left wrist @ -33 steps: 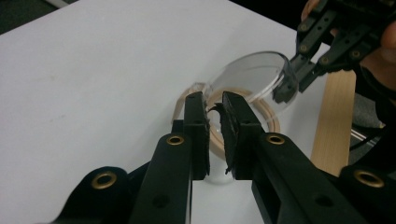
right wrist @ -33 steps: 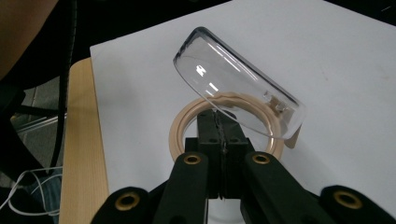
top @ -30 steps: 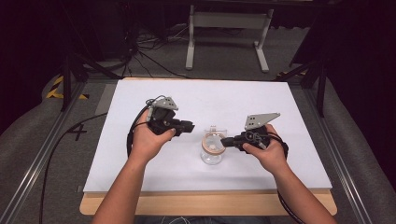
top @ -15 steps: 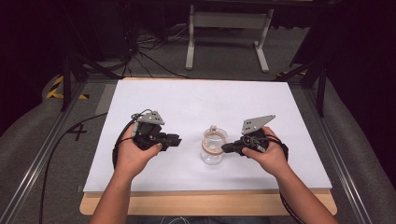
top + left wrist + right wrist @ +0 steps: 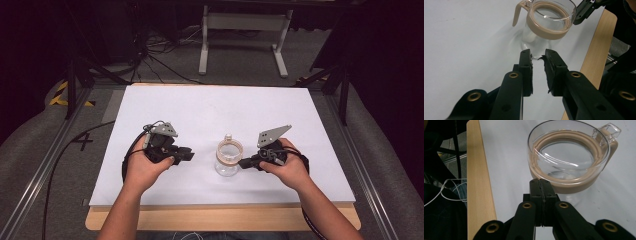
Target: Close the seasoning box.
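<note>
A clear glass jug (image 5: 229,157) with tan collar is seen upright on the white table (image 5: 210,115), between the slightly parted left tool (image 5: 537,58) and the clenched, empty right tool (image 5: 540,182).

wooden table (image 5: 225,220), white sheet (image 5: 210,110) over it, clear glass jug (image 5: 228,156) on sheet

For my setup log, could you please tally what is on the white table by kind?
Glass jugs with a tan collar: 1, the glass jug
Hand-held tongs: 2, the left tongs and the right tongs
Total: 3
</note>
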The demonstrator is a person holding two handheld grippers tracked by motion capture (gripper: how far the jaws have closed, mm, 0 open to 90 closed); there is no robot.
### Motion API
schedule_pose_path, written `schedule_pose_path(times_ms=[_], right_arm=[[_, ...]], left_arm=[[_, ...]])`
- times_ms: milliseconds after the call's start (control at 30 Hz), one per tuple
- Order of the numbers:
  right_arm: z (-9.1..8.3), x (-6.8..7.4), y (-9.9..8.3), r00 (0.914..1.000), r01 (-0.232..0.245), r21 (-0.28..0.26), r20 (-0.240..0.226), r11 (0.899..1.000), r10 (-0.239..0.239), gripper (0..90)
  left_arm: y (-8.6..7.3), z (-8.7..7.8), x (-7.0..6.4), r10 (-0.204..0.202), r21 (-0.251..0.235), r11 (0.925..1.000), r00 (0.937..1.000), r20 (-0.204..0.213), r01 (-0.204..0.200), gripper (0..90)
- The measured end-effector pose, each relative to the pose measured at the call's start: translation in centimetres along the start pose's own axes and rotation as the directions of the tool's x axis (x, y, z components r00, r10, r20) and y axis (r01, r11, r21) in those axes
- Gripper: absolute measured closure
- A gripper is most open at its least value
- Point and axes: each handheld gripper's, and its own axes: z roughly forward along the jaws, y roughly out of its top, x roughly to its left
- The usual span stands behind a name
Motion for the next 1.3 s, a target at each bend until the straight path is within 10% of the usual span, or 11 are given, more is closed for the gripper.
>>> schedule_pose_path(times_ms=[333,833,1300], right_arm=[[-0.7,0.4,0.3,0.9999,0.011,0.006,-0.003,1.000,-0.011,90.0],[-6.8,-1.3,0.3,0.9938,-0.031,-0.182,0.099,0.983,0.050,71.8],[-10.4,-6.2,-4.2,0.9485,-0.114,-0.203,0.269,0.973,0.167,56.3]], left_arm=[[-0.1,0.0,0.2,-0.002,-0.002,1.0000,1.0000,-0.007,0.002,74.8],[-2.1,-2.2,1.6,-0.072,-0.044,0.9967,0.9949,-0.072,0.068,67.0],[-4.2,-1.7,4.9,-0.122,-0.095,0.9893,0.9852,-0.120,0.111,57.8]])
